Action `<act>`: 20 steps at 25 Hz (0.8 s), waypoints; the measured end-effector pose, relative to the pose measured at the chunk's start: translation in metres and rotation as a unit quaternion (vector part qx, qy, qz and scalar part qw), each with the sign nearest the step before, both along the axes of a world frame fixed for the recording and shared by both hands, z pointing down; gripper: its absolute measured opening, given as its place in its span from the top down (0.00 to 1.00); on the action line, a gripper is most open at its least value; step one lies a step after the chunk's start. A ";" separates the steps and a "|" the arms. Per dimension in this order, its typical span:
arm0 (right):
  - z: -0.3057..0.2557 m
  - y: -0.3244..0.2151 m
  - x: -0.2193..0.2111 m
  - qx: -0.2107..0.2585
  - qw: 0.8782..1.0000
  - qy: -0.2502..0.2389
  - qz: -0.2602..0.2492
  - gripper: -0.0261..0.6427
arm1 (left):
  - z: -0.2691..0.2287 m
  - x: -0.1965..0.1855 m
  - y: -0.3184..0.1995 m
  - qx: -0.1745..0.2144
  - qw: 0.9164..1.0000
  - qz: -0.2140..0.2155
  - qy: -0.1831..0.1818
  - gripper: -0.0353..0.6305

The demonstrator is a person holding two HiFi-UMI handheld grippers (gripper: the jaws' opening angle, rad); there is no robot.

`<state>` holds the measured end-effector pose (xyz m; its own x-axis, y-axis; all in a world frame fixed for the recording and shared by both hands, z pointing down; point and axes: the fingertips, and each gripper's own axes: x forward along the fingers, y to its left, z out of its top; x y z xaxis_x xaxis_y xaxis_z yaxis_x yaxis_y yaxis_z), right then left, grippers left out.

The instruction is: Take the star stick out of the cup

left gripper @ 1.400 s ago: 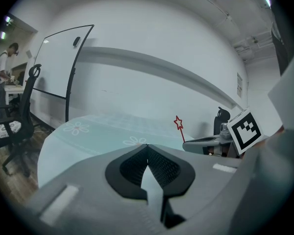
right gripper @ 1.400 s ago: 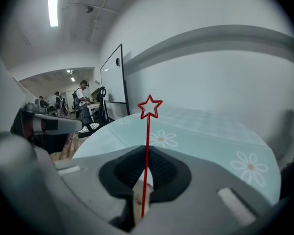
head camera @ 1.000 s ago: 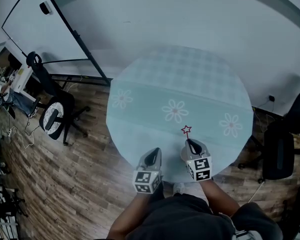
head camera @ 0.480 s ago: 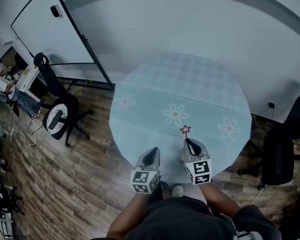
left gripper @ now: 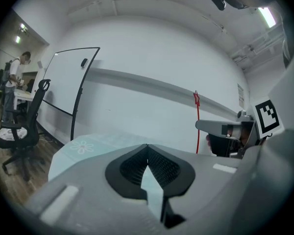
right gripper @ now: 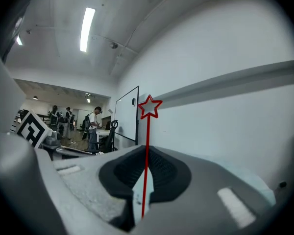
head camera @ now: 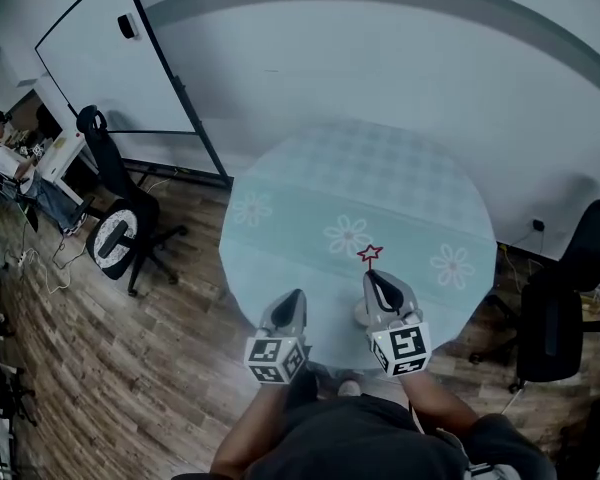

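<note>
Pinching stick low on shaft w/ R tool, star up, over bench near edge. L tool clenched, empty, also at bench edge. Prob. light, thin, bendy, slippery: grip shaft, not star.

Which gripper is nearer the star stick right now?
Right. The right gripper has its jaws shut on the star stick, with the star standing above them. The left gripper sits to the stick's left, apart from it, jaws together and empty.
</note>
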<state>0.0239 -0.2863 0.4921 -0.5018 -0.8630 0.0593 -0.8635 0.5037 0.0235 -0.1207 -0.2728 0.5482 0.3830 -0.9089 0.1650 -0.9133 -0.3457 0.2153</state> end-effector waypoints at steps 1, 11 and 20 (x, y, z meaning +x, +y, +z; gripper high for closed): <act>-0.005 0.002 0.000 0.006 1.000 -0.002 0.000 0.94 | -0.006 -0.002 0.000 0.008 1.000 -0.003 -0.001 0.94; -0.033 0.002 0.000 0.040 0.999 -0.009 -0.001 0.94 | -0.047 -0.010 -0.002 0.064 0.997 -0.009 -0.037 0.94; -0.027 0.012 -0.001 0.035 0.999 -0.020 0.007 0.94 | -0.051 0.002 0.012 0.077 0.996 0.004 -0.054 0.94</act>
<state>0.0228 -0.2743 0.4652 -0.4910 -0.8709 -0.0210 -0.8711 0.4905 0.0243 -0.1183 -0.2606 0.4972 0.3781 -0.9235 0.0650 -0.9253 -0.3747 0.0594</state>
